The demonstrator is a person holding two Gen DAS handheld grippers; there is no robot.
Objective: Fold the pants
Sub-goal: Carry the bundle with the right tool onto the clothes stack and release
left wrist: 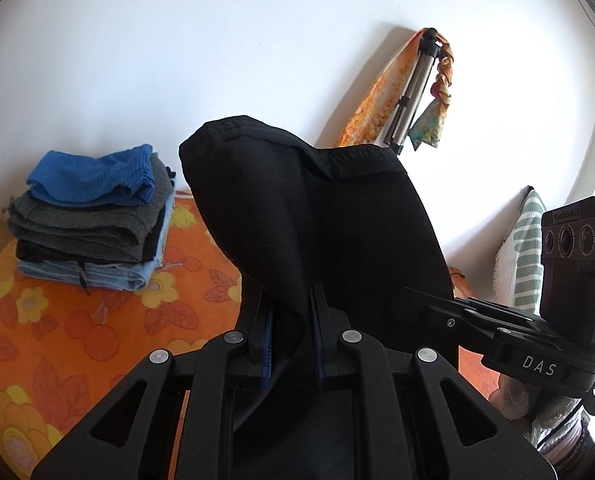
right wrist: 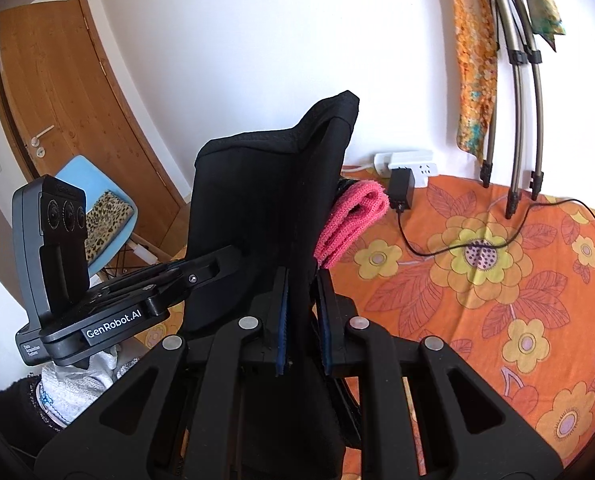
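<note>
Black pants point(left wrist: 297, 216) pinched in both near-closed grippers, left point(left wrist: 291, 308) and right point(right wrist: 302, 292), cloth flopping up over the fingers. Orange floral bedspread point(right wrist: 497, 280) below, white wall point(left wrist: 217, 60) behind.

Matt black cloth pants point(left wrist: 297, 208), seemingly smooth

Folded clothes stack point(left wrist: 93, 216) on floral sheet point(right wrist: 497, 280); tripod point(left wrist: 409, 92), wooden door point(right wrist: 73, 92).
</note>
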